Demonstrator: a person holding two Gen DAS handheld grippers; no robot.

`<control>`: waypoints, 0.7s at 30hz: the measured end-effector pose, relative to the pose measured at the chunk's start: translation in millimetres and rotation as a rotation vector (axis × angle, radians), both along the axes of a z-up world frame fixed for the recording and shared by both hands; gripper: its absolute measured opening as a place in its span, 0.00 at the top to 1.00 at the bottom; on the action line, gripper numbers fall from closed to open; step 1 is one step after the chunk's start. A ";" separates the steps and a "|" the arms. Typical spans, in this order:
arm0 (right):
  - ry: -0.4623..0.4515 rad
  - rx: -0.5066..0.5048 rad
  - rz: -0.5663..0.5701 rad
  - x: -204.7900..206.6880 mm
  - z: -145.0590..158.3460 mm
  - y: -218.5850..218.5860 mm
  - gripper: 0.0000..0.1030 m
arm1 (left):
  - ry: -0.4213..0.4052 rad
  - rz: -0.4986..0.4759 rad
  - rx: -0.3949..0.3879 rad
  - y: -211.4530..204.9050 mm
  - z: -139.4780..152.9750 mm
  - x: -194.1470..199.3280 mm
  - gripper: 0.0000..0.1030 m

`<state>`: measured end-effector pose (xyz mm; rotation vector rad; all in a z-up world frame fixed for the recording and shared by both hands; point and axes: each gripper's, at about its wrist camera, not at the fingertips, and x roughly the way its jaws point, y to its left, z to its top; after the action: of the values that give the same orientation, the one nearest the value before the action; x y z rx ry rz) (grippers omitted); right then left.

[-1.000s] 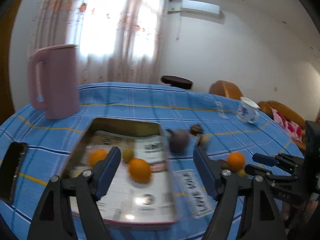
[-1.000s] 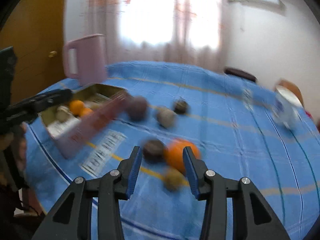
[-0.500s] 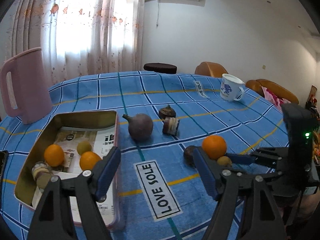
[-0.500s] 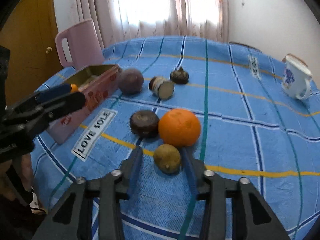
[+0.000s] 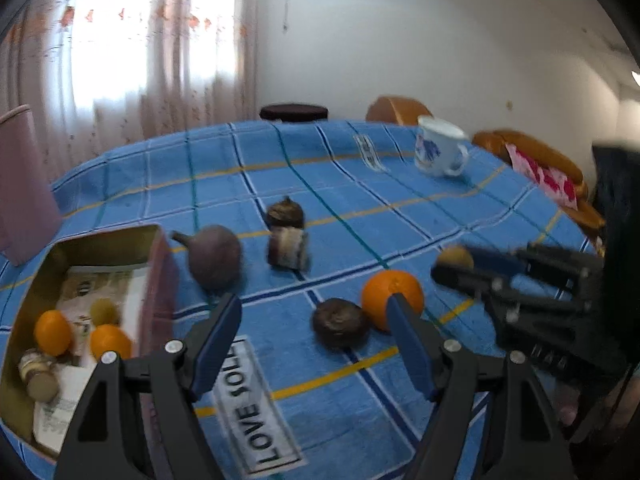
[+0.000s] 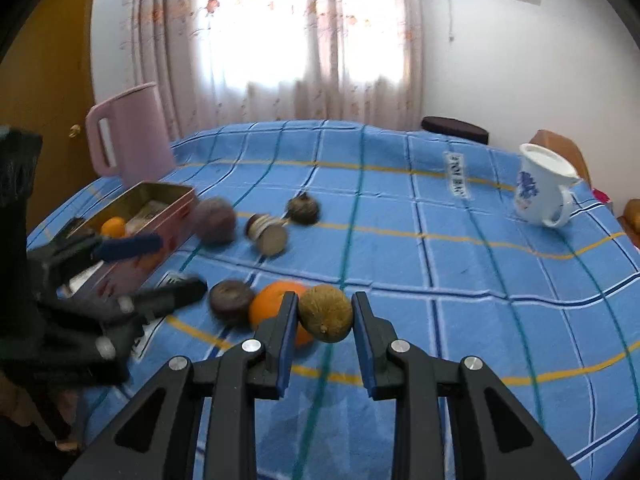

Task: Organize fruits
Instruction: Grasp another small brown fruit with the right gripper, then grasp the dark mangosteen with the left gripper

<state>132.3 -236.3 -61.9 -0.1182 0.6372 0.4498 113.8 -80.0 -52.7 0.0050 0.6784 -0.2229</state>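
My right gripper [image 6: 325, 322] is shut on a small brown-green fruit [image 6: 325, 313] and holds it above the blue cloth; it also shows in the left wrist view [image 5: 454, 258]. An orange [image 6: 276, 306] and a dark round fruit [image 6: 231, 300] lie just behind it. My left gripper [image 5: 316, 336] is open and empty, low over the cloth near the dark fruit [image 5: 340, 323] and the orange [image 5: 392, 298]. A pink tin [image 5: 160, 268] at the left holds two oranges [image 5: 53, 332], a green fruit [image 5: 104, 311] and a cut piece. A purple fruit [image 5: 215, 256] lies beside the tin.
Two more dark fruit pieces [image 5: 289, 240] lie mid-table. A pink jug [image 6: 130, 130] stands at the far left, a white mug [image 6: 540, 186] at the far right. A "LOVE SOLE" label [image 5: 256, 408] is sewn on the cloth. Chairs stand beyond the table.
My right gripper has closed on the small brown-green fruit and lifted it off the cloth. My left gripper has swung right, away from the tin, toward the orange.
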 end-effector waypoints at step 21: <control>-0.036 0.000 -0.019 14.1 0.3 7.4 0.72 | 0.163 -0.092 -0.019 -16.6 -20.6 25.2 0.61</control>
<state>146.4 -228.9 -61.6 -0.1204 0.6021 0.4287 139.0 -96.7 -73.3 0.0000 0.8390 -0.3210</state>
